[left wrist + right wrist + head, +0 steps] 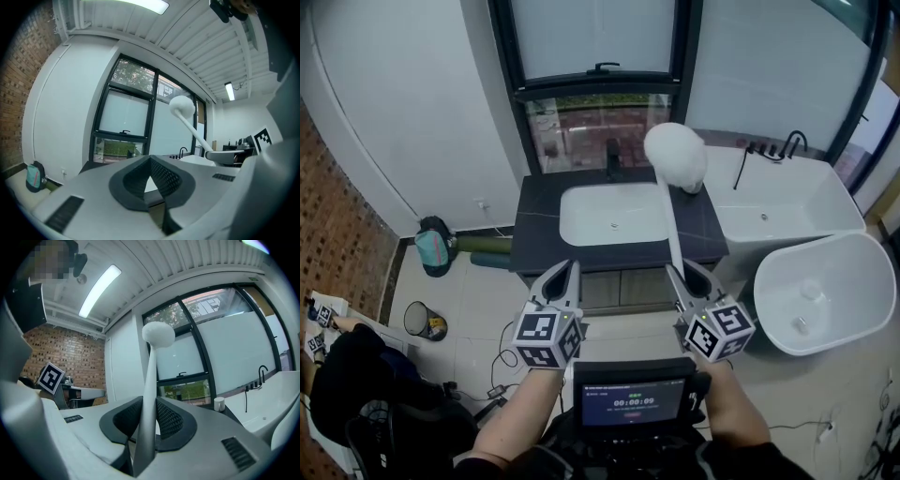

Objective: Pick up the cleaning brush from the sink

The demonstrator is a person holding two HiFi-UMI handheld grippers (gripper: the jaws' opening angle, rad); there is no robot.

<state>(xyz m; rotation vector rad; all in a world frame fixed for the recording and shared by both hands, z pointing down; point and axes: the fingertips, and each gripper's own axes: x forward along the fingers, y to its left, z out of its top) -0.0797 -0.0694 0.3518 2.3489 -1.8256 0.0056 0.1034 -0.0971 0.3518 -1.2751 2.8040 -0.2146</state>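
Observation:
The cleaning brush [674, 157] has a round white head and a long white handle. My right gripper [688, 281] is shut on the handle's lower end, and the brush stands up and away over the counter. In the right gripper view the handle [149, 394] runs up between the two dark pads to the head [158, 333]. My left gripper [560, 281] hangs beside it to the left, shut with nothing in it; its pads [154, 176] meet in the left gripper view, where the brush [183, 108] shows at the right. The white sink [614, 214] lies in the dark counter ahead.
A black tap [613, 157] stands behind the sink, a white cup [691, 186] on the counter's right. A white bathtub [787, 202] and a round white basin [825, 291] are at the right. A bin [422, 321] and a bag [434, 246] are on the floor at left.

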